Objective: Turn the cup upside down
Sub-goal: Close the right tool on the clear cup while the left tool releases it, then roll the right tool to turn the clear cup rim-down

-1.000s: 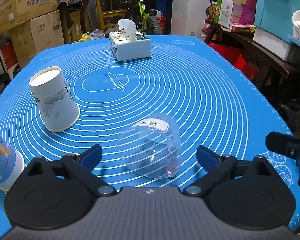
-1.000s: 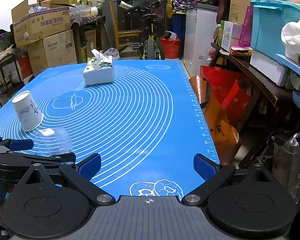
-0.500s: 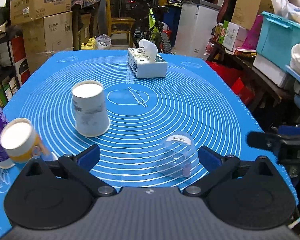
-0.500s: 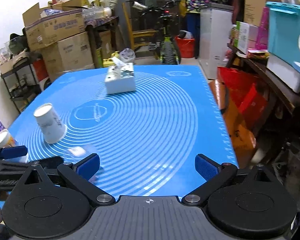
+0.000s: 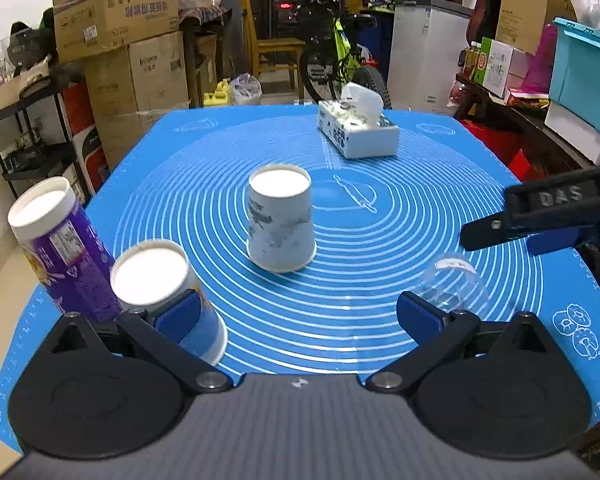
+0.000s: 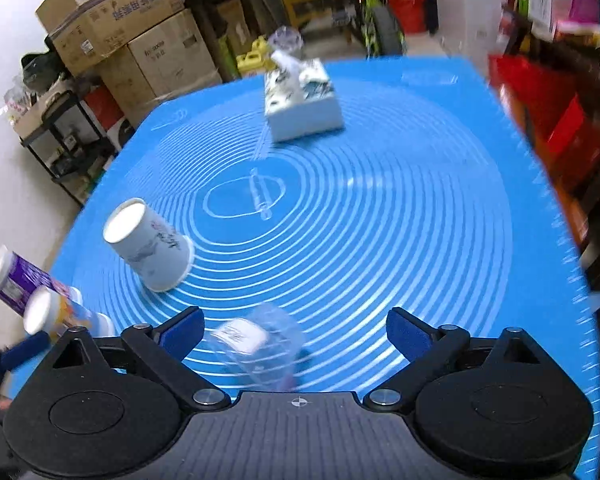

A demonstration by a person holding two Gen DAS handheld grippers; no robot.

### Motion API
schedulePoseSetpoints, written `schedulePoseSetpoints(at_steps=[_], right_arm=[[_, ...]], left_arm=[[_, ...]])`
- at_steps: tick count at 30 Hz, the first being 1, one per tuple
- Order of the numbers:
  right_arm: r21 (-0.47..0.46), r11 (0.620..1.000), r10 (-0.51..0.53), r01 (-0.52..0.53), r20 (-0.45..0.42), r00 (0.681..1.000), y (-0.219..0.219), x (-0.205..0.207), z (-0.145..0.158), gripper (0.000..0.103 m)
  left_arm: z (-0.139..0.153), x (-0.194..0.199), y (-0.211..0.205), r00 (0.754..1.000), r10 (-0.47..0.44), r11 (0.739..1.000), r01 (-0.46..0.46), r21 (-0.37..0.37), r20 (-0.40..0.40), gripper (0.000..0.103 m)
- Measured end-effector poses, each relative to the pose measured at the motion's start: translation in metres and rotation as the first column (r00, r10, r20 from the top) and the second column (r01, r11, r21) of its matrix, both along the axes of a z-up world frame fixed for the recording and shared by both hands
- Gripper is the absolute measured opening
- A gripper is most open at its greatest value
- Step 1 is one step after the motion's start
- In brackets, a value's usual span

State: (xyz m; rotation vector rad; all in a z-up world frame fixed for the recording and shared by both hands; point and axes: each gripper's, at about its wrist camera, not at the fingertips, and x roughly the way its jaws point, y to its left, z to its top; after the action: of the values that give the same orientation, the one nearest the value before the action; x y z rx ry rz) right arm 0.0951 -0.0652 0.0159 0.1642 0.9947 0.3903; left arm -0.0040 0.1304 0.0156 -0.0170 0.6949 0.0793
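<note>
The clear plastic cup stands mouth down on the blue silicone mat, its white label on the upturned base, thin glossy walls letting the mat's white rings show through. Take the white paper cup as our marker: matte, tapered, grey smudgy print, also inverted at the centre of the rings. The clear cup sits on the near right of it, well apart. On the near left of the paper cup, two more cylinders stand close together: a purple glossy canister and a white-bottomed printed cup. Beyond the paper cup lies a boxy white tissue box with a tissue puffed out on top.

The left gripper hangs with its blue padded fingers spread wide, nothing between them. The right gripper is also spread wide, and the clear cup shows between its fingers; that view is smeared with blur, so I can't say whether either pad touches it.
</note>
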Motion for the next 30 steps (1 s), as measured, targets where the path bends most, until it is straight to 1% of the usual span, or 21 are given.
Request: schedulePoseSetpoints(at_steps=[2, 5, 7, 8, 10, 12, 15, 17, 18, 19, 21, 26, 30], right_arm=[[0.023, 1.0, -0.009, 0.01, -0.032, 0.999, 0.006, 0.006, -0.003, 0.097], [0.018, 1.0, -0.02, 0.021, -0.061, 0.998, 0.015, 0.014, -0.008, 0.097], [0.013, 1.0, -0.026, 0.027, -0.09, 0.996, 0.018, 0.019, -0.012, 0.096], [0.008, 0.999, -0.034, 0.036, -0.112, 0.993, 0.02, 0.023, -0.016, 0.095], [0.011, 0.999, -0.047, 0.049, -0.162, 0.986, 0.021, 0.028, -0.024, 0.089], [0.017, 0.998, -0.053, 0.057, -0.206, 0.977, 0.024, 0.032, -0.033, 0.084], [0.035, 0.997, -0.053, 0.064, -0.249, 0.967, 0.026, 0.035, -0.042, 0.082], [0.048, 0.997, -0.053, 0.067, -0.248, 0.967, 0.027, 0.033, -0.042, 0.074], [0.065, 0.996, -0.043, 0.061, -0.251, 0.967, 0.028, 0.032, -0.041, 0.066], [0.082, 0.995, -0.035, 0.058, -0.26, 0.965, 0.028, 0.031, -0.041, 0.066], [0.067, 0.996, -0.033, 0.051, -0.249, 0.968, 0.031, 0.029, -0.039, 0.066], [0.087, 0.994, -0.038, 0.06, -0.231, 0.972, 0.027, 0.023, -0.039, 0.064], [0.103, 0.992, -0.045, 0.069, -0.213, 0.976, 0.019, 0.026, -0.036, 0.06]], left_arm=[[0.001, 0.0, 0.0, 1.0, -0.002, 1.0, 0.002, 0.014, 0.014, 0.103], [0.001, 0.0, 0.002, 0.999, -0.021, 0.999, 0.02, 0.026, 0.032, 0.103], [-0.001, 0.003, 0.004, 0.999, -0.015, 1.0, 0.014, 0.02, 0.032, 0.103], [-0.002, 0.004, 0.005, 1.0, -0.009, 1.0, 0.009, 0.013, 0.028, 0.103], [-0.004, 0.006, 0.007, 1.0, 0.0, 1.0, 0.001, -0.004, 0.023, 0.103], [-0.005, 0.006, 0.008, 1.0, 0.001, 1.0, -0.001, -0.008, 0.026, 0.103], [-0.006, 0.006, 0.009, 1.0, -0.001, 1.0, 0.001, 0.0, 0.026, 0.103], [-0.006, 0.006, 0.009, 1.0, -0.001, 1.0, 0.001, -0.001, 0.026, 0.103], [-0.006, 0.006, 0.009, 1.0, -0.001, 1.0, 0.001, -0.002, 0.026, 0.103], [-0.006, 0.006, 0.01, 1.0, 0.001, 1.0, -0.001, -0.004, 0.026, 0.103], [-0.006, 0.006, 0.01, 1.0, 0.006, 1.0, -0.006, -0.006, 0.026, 0.103], [-0.007, 0.005, 0.012, 1.0, 0.004, 1.0, -0.003, -0.011, 0.022, 0.103], [-0.007, 0.005, 0.012, 1.0, 0.003, 1.0, -0.003, -0.016, 0.023, 0.103]])
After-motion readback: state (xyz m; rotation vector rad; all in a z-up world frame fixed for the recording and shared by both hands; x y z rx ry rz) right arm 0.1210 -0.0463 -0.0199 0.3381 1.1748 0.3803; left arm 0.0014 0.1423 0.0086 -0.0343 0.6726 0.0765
